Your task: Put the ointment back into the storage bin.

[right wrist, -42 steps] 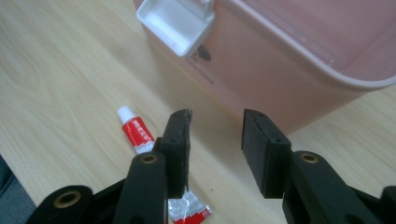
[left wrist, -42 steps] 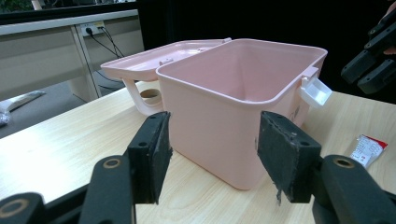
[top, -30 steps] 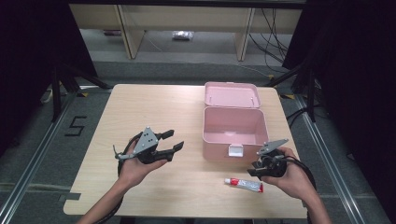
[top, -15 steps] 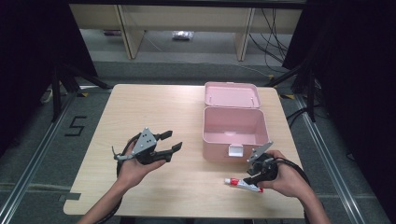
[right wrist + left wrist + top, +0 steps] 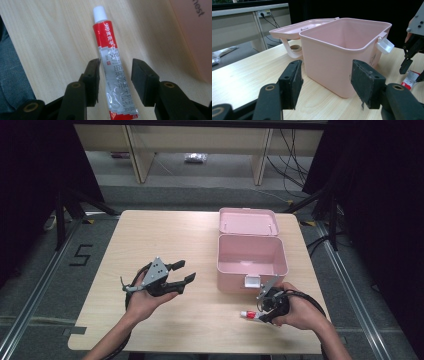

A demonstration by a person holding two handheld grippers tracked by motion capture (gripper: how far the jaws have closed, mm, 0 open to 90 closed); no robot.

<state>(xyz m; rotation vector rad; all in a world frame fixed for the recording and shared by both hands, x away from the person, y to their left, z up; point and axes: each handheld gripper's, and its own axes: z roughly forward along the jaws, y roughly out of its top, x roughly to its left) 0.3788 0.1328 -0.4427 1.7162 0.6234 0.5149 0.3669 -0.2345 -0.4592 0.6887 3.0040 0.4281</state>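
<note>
A red and silver tube [image 5: 113,62] with a white cap lies flat on the wooden table, just in front of the open pink box [image 5: 235,282]. My right gripper [image 5: 116,72] points down at it. Its jaws have just been opening and now stand wide on either side of the tube's silver half, without pressing it. In the high view the right gripper [image 5: 260,314] covers most of the tube [image 5: 246,313]. My left gripper [image 5: 184,272] rests in an upturned hand, left of the box, open and holding nothing. The left gripper [image 5: 327,80] faces the box [image 5: 332,57].
The box's lid [image 5: 248,221] lies folded back behind it, and a white latch [image 5: 385,46] sticks out from the front rim. The table's near edge [image 5: 200,351] runs close behind both hands. Bare wood stretches left of the box.
My right gripper has come down and a little to the left, from beside the box's front corner onto the tube. The left gripper has kept its place.
</note>
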